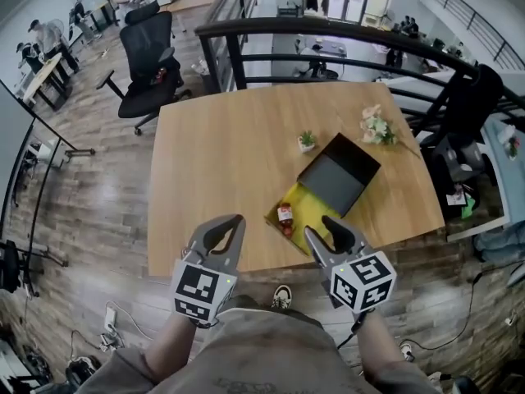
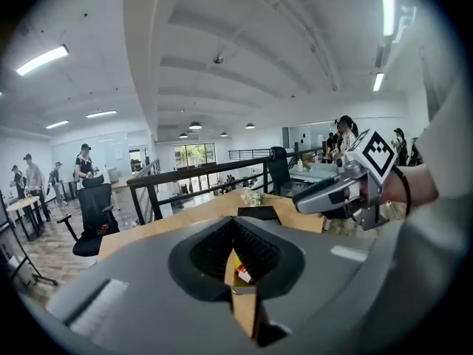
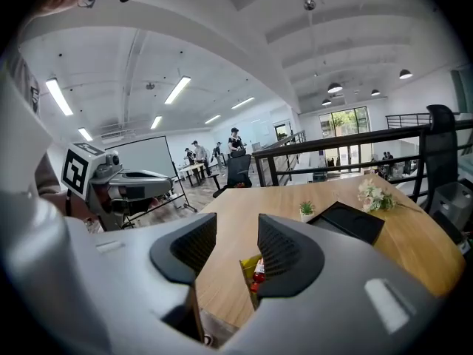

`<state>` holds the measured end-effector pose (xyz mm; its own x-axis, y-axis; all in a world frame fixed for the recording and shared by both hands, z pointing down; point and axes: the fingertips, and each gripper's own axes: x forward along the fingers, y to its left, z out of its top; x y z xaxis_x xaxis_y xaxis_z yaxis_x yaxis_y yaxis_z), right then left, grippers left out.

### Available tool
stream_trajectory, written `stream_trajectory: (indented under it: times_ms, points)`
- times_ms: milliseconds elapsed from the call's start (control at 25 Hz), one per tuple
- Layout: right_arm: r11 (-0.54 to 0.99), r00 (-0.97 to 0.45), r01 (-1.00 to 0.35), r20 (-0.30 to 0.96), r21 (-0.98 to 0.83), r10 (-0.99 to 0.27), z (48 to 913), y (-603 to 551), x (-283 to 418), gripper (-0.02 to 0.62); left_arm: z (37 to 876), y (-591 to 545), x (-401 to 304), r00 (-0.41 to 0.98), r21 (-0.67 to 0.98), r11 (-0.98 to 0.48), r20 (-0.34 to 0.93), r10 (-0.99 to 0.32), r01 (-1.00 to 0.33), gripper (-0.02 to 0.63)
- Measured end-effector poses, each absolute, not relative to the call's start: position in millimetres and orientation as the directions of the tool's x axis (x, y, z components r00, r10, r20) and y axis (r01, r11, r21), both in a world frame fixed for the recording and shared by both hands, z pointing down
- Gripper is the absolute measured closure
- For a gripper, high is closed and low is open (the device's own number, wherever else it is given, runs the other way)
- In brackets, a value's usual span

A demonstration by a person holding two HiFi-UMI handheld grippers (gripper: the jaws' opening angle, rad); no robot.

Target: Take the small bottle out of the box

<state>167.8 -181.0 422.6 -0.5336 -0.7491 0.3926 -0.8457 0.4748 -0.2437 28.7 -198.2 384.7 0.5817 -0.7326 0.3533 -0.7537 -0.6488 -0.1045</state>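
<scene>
An open box with a yellow inside and a dark raised lid lies near the table's front edge. The small bottle, with red on it, lies in the box's near end. It also shows past the jaws as the small bottle and the small bottle. My left gripper hovers over the table edge just left of the box, its jaws together and empty. Just right of the bottle my right gripper hangs with its jaws apart and nothing between them.
A small potted plant and a bunch of pale flowers stand on the wooden table behind the box. A black railing runs along the far side. An office chair stands at the far left.
</scene>
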Motion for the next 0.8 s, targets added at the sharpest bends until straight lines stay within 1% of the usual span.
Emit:
stream_trajectory:
  times_ms: [320,520,600,800]
  points:
    - [0.457,-0.534,-0.846,0.419,-0.277,-0.734,439,-193,167,0.439,394,-204,23,0.570,-0.123,-0.652,0.383,-0.727,-0.748,0.606]
    - [0.445,-0.524,-0.852,0.466,-0.276,-0.713,458,-206,152,0.437,401,-216,12,0.569,-0.121,-0.656,0.398,-0.719,-0.745,0.606]
    - [0.438,-0.520,-0.854,0.466,-0.280,-0.716,464,-215,147,0.407,406,-222,8,0.564,-0.119,-0.653,0.404,-0.720,-0.748,0.607]
    - [0.417,-0.496,-0.868,0.511,-0.269,-0.703,487,-235,138,0.393,422,-232,-6,0.532,-0.101,-0.628,0.439,-0.725,-0.772,0.606]
